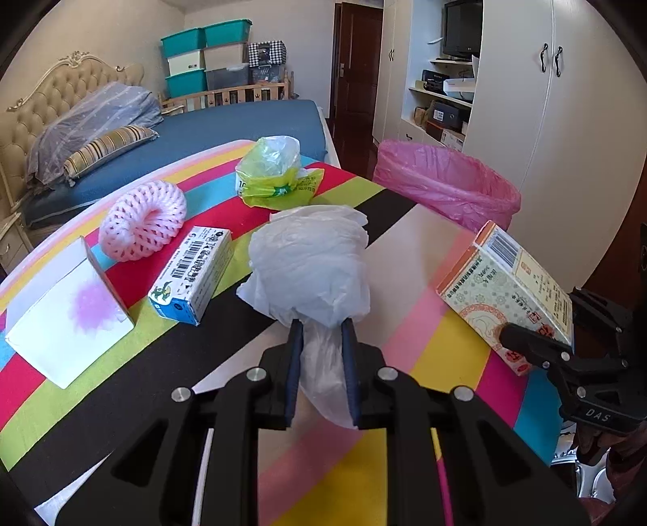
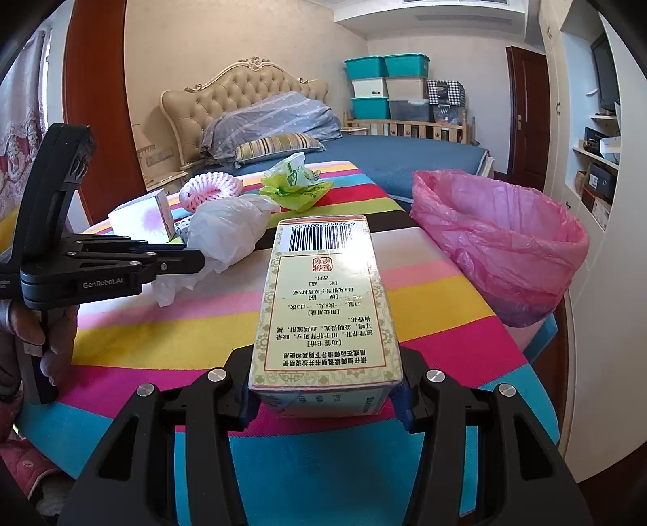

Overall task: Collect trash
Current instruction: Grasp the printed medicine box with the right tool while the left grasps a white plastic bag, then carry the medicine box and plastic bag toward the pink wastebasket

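The left hand-held gripper (image 1: 322, 323) is clenching the tail of a crumpled white plastic bag (image 1: 309, 263), which is resting on the striped desk (image 1: 440, 327). The right hand-held gripper (image 2: 323, 398) is grasping a cream medicine box (image 2: 327, 299) by its near end, holding it above the desk. A pink-lined bin (image 2: 501, 242) is standing at the desk's right edge. A blue-and-white carton (image 1: 192, 275), pink foam net (image 1: 142, 224), white box (image 1: 64, 319) and green bag (image 1: 275, 174) are lying on the desk beyond the white bag.

bed (image 2: 424, 155) | teal bins (image 1: 206, 52) stacked | TV (image 1: 463, 28) on shelf
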`<state>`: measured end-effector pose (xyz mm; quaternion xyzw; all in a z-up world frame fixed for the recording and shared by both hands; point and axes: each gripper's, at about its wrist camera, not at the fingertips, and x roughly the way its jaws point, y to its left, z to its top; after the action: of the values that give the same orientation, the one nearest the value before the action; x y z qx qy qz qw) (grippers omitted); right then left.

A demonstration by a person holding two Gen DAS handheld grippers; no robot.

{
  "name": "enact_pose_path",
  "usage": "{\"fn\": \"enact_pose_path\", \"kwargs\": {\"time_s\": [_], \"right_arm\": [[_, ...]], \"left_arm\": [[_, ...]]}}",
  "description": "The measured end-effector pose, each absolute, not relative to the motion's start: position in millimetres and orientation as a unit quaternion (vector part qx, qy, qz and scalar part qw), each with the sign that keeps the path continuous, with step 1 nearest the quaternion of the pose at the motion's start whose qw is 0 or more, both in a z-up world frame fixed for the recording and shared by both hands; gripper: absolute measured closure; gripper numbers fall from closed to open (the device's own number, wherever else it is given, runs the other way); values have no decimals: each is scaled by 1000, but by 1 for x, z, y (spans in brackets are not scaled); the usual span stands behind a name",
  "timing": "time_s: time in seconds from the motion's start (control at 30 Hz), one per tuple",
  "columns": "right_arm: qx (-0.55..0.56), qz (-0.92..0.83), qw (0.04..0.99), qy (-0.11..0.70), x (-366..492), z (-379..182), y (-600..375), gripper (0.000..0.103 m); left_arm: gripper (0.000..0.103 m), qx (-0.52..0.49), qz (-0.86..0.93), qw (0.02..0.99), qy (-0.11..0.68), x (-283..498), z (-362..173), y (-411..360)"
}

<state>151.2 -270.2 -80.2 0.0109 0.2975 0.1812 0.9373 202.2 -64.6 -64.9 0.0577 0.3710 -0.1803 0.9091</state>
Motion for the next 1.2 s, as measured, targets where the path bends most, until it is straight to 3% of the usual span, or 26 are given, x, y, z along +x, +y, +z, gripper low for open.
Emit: {"fn": "enact_pose_path", "kwargs": {"time_s": [0.47,0.67,0.7,0.77,0.83,1.03,1.1,1.13,1.2], "right_arm": [[3,177,942,286,144,-85,-270,53],[24,176,938,299,143,-88,-276,47],[24,176,938,298,142,-89,-276,47],[24,174,940,293,138,-88,-278,47],[22,174,942,286,135,-87,-278,47],[13,170,949,266,132,-81,-279,50],[-1,169,950,261,130,-81,-276,51],[-5,168,951,258,130,-81,-275,51],[-5,175,951,254,128,-80,-273,52]], "left_arm": [[88,70,-163,918,355,194,-60,-65],[84,67,-159,921,351,193,-58,-64],[82,65,-159,921,351,193,-58,-64],[59,59,-156,921,352,194,-58,-64],[47,47,-153,922,352,194,-57,-63],[46,56,-156,910,381,209,-64,-73],[62,68,-163,906,384,210,-66,-79],[79,74,-167,905,385,210,-67,-82],[90,90,-171,905,380,207,-67,-87]]}}
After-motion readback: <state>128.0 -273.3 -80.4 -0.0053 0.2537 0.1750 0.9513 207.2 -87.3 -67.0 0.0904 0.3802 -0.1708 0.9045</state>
